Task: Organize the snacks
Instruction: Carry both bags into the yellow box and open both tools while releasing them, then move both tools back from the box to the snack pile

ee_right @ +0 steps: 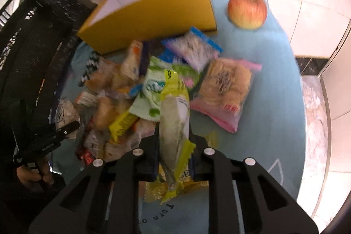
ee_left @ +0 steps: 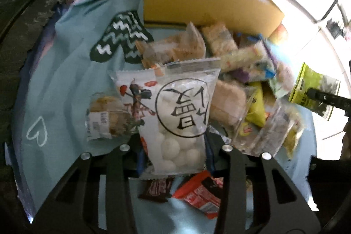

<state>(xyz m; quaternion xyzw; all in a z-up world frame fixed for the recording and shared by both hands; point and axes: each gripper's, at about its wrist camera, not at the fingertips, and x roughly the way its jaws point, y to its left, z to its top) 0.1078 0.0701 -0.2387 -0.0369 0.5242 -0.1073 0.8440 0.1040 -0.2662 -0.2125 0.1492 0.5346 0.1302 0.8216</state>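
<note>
Both hand-held grippers are loaded: left (ee_left: 175,159) clamps the white-ball packet (ee_left: 182,115), right (ee_right: 174,152) the yellow-green packet (ee_right: 175,124); next, I judge, into the yellow box (ee_right: 153,8).

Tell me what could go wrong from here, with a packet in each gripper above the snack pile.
1. The left gripper pinches the clear bag of white round candies only at its lower end, so it may swing or slip.
2. The right gripper holds the long yellow-green packet near its tail; it could rotate and drop.
3. The yellow cardboard box looks closed, so neither packet can go in yet.
</note>
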